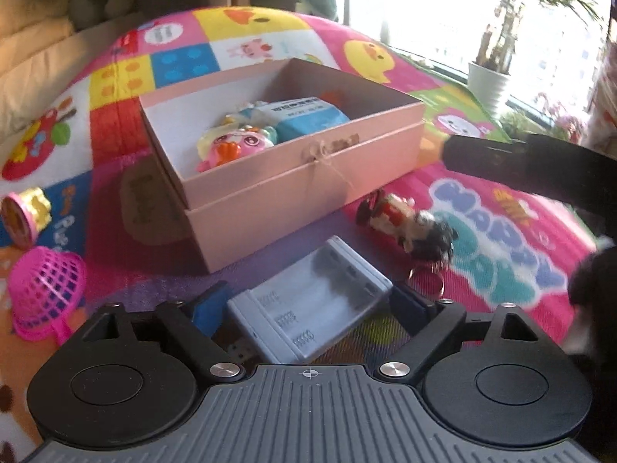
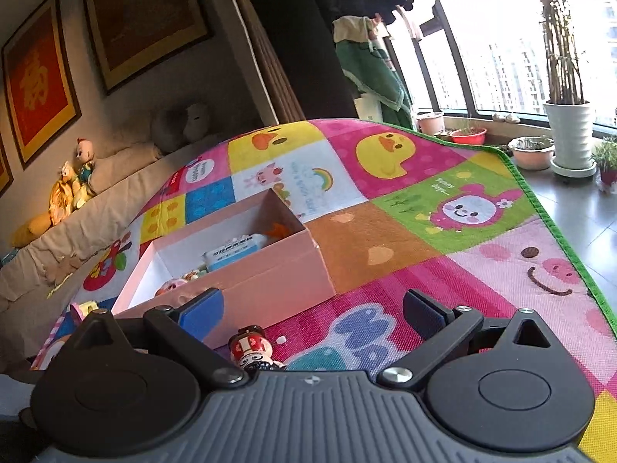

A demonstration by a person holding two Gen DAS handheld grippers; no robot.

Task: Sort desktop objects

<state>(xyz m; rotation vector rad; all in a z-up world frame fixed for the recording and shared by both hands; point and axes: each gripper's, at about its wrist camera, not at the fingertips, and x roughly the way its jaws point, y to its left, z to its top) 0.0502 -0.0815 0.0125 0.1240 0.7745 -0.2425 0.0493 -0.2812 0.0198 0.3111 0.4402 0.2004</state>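
The left gripper [image 1: 310, 305] brackets the grey battery case [image 1: 308, 303], jaws spread, box [image 1: 293, 177] ahead; the right gripper [image 2: 314, 318] stands spread above the figurine [image 2: 252, 349]

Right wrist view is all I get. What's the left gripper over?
Observer: A grey battery case lies on the mat between the open fingers of the left gripper, in front of the pink box.
Operator: Gripped?
Observer: Not visibly. The pads sit just beside its edges.
Operator: Anything loose left of it?
Observer: A pink mesh basket, lying rim-down on the mat.
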